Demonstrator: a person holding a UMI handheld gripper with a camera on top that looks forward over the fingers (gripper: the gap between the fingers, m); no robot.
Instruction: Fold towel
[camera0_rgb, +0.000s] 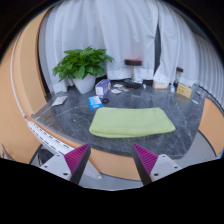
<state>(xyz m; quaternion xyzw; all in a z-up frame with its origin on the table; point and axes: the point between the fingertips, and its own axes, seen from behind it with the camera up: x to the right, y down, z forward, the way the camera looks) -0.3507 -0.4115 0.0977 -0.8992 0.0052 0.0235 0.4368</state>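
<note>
Two-finger gripper (110, 160) w/ magenta pads (76, 157), fingers spread wide, nothing btwn them. Just beyond them: light green folded cloth towel (131, 122), flat on dark marbled table w/ tan rim (60, 118). Farther back, leafy green plant in white pot (83, 68); white curtains (120, 30) behind.

This looks like a home or office corner; well beyond the gripper's fingers a dark marble-look table (70, 120) with a wooden rim carries a leafy potted plant (82, 66), small jars and bottles (133, 70) and scattered papers (118, 90); pale curtains (120, 30) hang behind it all; a green towel (131, 122) lies on the tabletop just ahead of the fingers.
</note>
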